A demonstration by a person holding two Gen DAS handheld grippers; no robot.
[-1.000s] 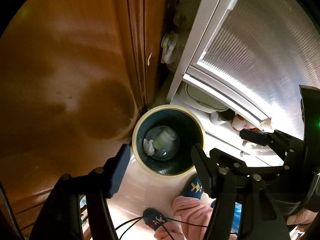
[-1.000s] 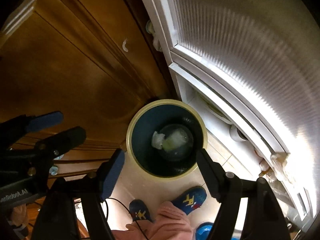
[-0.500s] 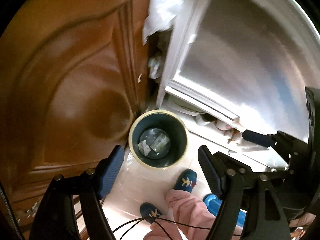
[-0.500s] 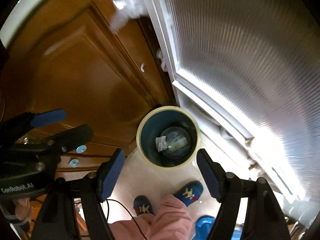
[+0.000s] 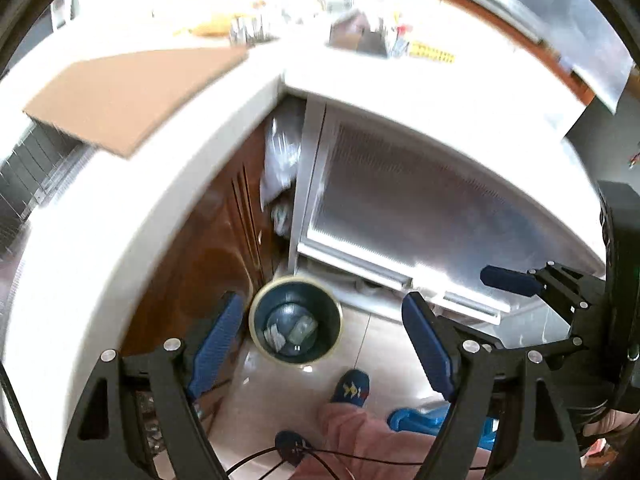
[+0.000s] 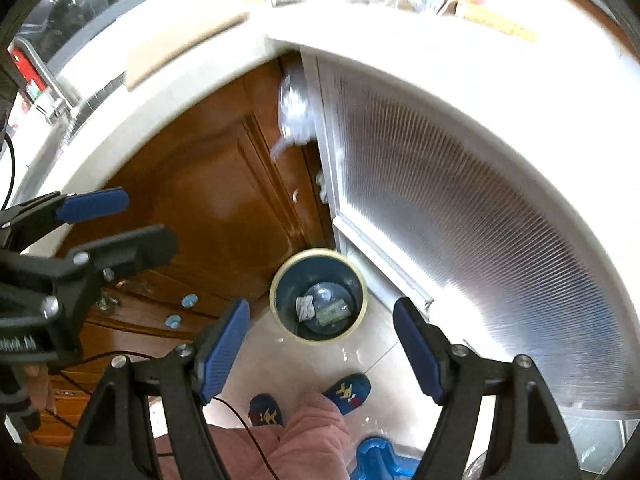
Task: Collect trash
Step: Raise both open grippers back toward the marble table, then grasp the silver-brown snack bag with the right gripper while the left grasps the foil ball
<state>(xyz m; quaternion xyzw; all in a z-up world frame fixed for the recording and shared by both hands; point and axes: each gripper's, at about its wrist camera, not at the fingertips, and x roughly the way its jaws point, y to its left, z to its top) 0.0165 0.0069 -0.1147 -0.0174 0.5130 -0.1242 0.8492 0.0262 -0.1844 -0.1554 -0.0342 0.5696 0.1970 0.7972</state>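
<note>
The bin (image 5: 295,322) (image 6: 318,301), dark blue inside with a pale rim, is standing on the tiled floor (image 5: 280,396) (image 6: 304,364), in the corner where the wooden door (image 5: 216,256) (image 6: 208,200) is meeting the ribbed translucent panel (image 5: 404,200) (image 6: 460,216). At the bin's bottom, a crumpled white scrap (image 5: 274,336) (image 6: 305,307) and a greenish wrapper (image 5: 303,327) (image 6: 332,312) are lying side by side; any print on them is too small to read.

Both grippers are hanging high above the bin, apart from it. The left gripper (image 5: 323,344) is holding its blue-padded fingers spread wide, gripping nothing. The right gripper (image 6: 322,350) is likewise spread and gripping nothing. In the right wrist view the left gripper's body is showing off to the bin's left, carrying a partly cut-off white label that cannot be read.

Just on the near side of the bin, two blue slippers (image 5: 350,388) (image 6: 347,392) with a yellow figure are standing on the floor, under pink trousers (image 5: 360,440) (image 6: 316,436). Above the bin, a white bag (image 5: 280,160) (image 6: 294,120) is hanging in the gap between door and panel. Higher up, a white counter (image 5: 120,208) (image 6: 480,60) is bearing a sheet of cardboard (image 5: 128,92) (image 6: 176,48).
</note>
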